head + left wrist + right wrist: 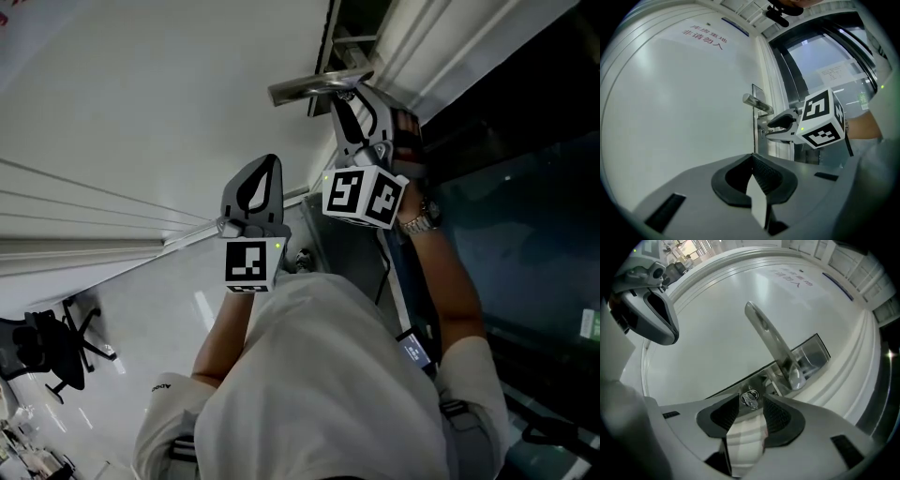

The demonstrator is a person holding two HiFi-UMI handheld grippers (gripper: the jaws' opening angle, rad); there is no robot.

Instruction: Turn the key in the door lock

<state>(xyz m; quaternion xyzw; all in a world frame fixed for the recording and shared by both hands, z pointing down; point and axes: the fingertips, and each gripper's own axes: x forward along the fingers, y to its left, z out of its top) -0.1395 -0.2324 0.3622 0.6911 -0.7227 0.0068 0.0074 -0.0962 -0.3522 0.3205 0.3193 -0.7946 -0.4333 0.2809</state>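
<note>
A small metal key (751, 400) with a ring sticks out of the lock in the steel plate (812, 354) of a white door (141, 103), just below the lever handle (771, 341). My right gripper (751, 398) is pushed up to the lock. Its jaws are a little apart on either side of the key, and no contact shows. In the head view that right gripper (347, 101) sits right under the handle (314, 87). My left gripper (266, 171) hangs further left in front of the bare door, shut and empty, its pads (759, 171) meeting at the tip.
Dark glass panelling (525, 216) and the door frame (412, 47) lie to the right of the lock. A black office chair (56, 352) stands on the floor at lower left. Red lettering (703, 37) is printed high on the door.
</note>
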